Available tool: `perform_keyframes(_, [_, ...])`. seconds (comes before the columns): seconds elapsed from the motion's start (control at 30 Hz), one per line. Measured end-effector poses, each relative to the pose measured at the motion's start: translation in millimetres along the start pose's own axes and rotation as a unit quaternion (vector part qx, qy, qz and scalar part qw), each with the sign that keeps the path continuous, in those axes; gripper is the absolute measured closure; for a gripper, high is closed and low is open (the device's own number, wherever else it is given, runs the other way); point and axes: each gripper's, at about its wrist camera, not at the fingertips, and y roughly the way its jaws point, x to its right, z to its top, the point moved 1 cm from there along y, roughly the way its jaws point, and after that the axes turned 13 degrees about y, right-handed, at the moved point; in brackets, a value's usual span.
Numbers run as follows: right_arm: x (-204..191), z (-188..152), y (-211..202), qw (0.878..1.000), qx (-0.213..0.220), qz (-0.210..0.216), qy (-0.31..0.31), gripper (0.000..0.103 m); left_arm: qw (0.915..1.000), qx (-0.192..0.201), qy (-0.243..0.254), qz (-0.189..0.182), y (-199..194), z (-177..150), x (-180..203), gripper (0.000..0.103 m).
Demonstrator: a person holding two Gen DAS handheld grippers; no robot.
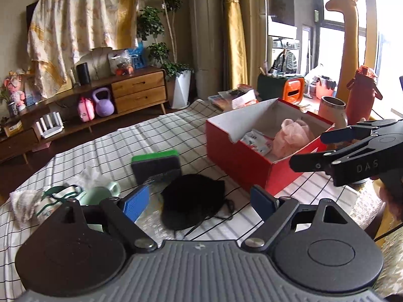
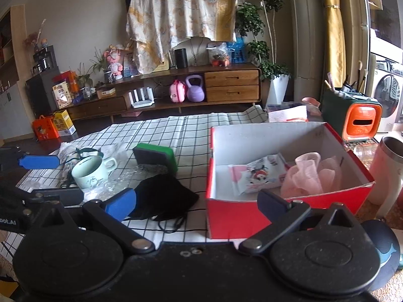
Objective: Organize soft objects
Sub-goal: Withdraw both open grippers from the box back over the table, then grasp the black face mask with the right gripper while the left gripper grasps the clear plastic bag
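A black cloth pouch (image 1: 192, 200) lies on the checked tablecloth, between the fingers of my open, empty left gripper (image 1: 199, 201). It also shows in the right wrist view (image 2: 163, 198). A green and grey sponge (image 1: 156, 164) (image 2: 156, 157) stands behind it. A red box (image 1: 241, 161) (image 2: 234, 214) holds a pink mesh puff (image 1: 292, 136) (image 2: 307, 176) and a printed tissue pack (image 1: 257, 141) (image 2: 254, 176). My right gripper (image 2: 199, 198) is open and empty, low in front of the box's near wall. It also shows in the left wrist view (image 1: 312, 151).
A pale green mug (image 2: 89, 172) (image 1: 100, 193), a white towel (image 1: 24, 205) and crumpled clear plastic (image 2: 110, 186) lie at the left. A steel-rimmed cup (image 2: 388, 168), a red bottle (image 1: 360, 93) and an orange box (image 2: 362, 123) stand right of the red box.
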Motion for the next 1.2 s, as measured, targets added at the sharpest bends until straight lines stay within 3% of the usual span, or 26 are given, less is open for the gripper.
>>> perform_keyframes(0.33, [-39.3, -19.6, 22.5, 0.998, -0.037, 0.030, -0.037, 0.001, 0.9986, -0.030, -0.041, 0.015, 3.2, -52.3, -58.3, 0.016])
perform_keyframes(0.57, [-73.7, -40.7, 44.2, 0.991, -0.066, 0.066, -0.097, 0.002, 0.9979, -0.034, -0.053, 0.016, 19.7, -76.2, -81.7, 0.016])
perform_keyframes(0.8, [-84.9, -43.5, 81.6, 0.989, -0.074, 0.038, -0.122, 0.004, 0.9981, -0.047, -0.029, 0.027, 44.6, -92.8, -85.7, 0.016])
perform_keyframes(1.2, [-77.9, -11.9, 153.7, 0.990, -0.083, 0.005, -0.115, 0.005, 0.9978, -0.062, -0.010, 0.021, 75.4, -107.4, -76.3, 0.016])
